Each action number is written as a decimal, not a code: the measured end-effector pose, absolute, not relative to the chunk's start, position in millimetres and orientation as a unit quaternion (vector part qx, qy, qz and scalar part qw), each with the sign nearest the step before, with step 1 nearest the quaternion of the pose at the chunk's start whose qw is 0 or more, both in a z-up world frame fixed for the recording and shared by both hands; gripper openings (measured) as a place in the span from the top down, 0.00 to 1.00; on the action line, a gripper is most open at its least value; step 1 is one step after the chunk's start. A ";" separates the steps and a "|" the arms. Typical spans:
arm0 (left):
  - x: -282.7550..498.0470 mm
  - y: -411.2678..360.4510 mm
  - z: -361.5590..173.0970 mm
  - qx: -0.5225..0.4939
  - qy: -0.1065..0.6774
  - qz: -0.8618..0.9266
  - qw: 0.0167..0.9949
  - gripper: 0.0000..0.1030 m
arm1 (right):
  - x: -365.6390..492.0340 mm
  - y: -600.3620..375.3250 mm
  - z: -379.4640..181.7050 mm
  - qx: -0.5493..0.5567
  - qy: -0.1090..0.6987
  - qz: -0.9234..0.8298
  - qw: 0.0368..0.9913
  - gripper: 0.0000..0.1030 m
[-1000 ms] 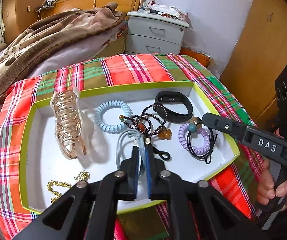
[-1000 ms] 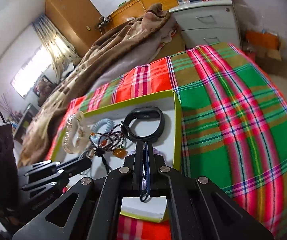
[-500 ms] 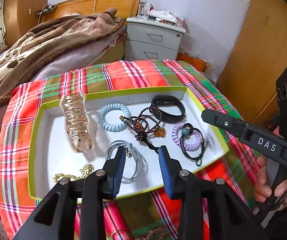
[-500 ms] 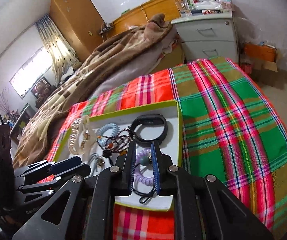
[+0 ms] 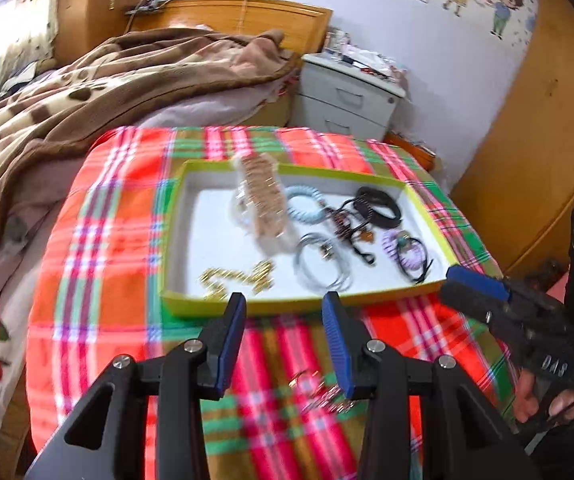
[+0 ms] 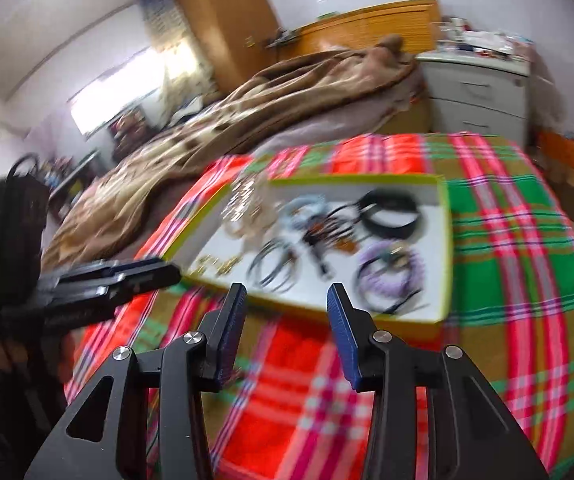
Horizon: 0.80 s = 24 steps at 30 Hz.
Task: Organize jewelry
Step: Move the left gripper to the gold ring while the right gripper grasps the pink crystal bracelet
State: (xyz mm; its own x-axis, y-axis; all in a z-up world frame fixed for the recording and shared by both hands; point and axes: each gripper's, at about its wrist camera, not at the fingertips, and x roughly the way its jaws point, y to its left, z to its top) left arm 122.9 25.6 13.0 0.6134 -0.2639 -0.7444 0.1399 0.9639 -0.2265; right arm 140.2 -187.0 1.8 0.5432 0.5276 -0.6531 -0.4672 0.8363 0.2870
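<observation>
Left wrist view shows the jewelry lying in a shallow tray (image 5: 175, 240) with a yellow-green rim and white floor, which sits on the plaid cloth (image 5: 99, 240) covering the table. Inside the tray, a gold hair claw (image 5: 265, 204) lies toward the far left, and a gold chain (image 5: 235, 278) lies at the near rim. Just right of the claw is a pale blue coil tie (image 5: 305, 208), and nearer the front rim a grey loop of bands (image 5: 321, 266). A dark beaded bracelet (image 5: 347, 224) lies in the middle, touching a black wristband (image 5: 379, 208) toward the far right corner. A lilac coil tie (image 5: 403, 250) with a black elastic rests by the right rim.

My left gripper (image 5: 283, 306) hovers in front of the tray's near rim, jaws spread apart and holding nothing. On the cloth nearer than the tray, under that gripper, lies a small blurred metallic piece (image 5: 323, 394); I cannot tell what it is. My right gripper (image 5: 453, 280) reaches in at the tray's near right corner, above the cloth.

From the right wrist view, my right gripper (image 6: 287, 300) is likewise spread wide and empty, just short of the tray's (image 6: 445, 240) near rim, while my left gripper (image 6: 167, 274) is beside the tray's left near corner.

Beyond the tray, a brown blanket (image 5: 107, 76) lies heaped on the bed, and a white nightstand (image 5: 347, 96) stands against the wall.
</observation>
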 end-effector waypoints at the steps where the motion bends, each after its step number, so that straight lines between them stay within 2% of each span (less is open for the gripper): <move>1: 119.7 29.5 11.1 -0.075 0.426 -0.108 0.895 0.60 | 139.7 -183.3 -1.7 0.034 0.389 0.294 0.873 0.58; 12: 101.2 53.3 -2.9 -0.090 0.436 -0.100 0.890 0.60 | 135.7 -135.8 -30.3 -0.067 0.404 0.405 0.817 0.58; 15: 100.2 56.5 -5.1 -0.096 0.439 -0.102 0.887 0.60 | 135.5 -127.1 -37.3 -0.087 0.413 0.414 0.806 0.51; 24: 98.0 61.2 -8.2 -0.102 0.443 -0.101 0.885 0.60 | 119.1 -102.1 -47.5 -0.193 0.406 0.423 0.787 0.50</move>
State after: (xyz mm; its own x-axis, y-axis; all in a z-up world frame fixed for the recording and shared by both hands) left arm 98.0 61.2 -8.2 0.5879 -0.2691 -0.7628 0.0877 0.9587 -0.2706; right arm 119.1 -102.1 -47.5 0.3139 0.5086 -0.8017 -0.8218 0.5684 0.0389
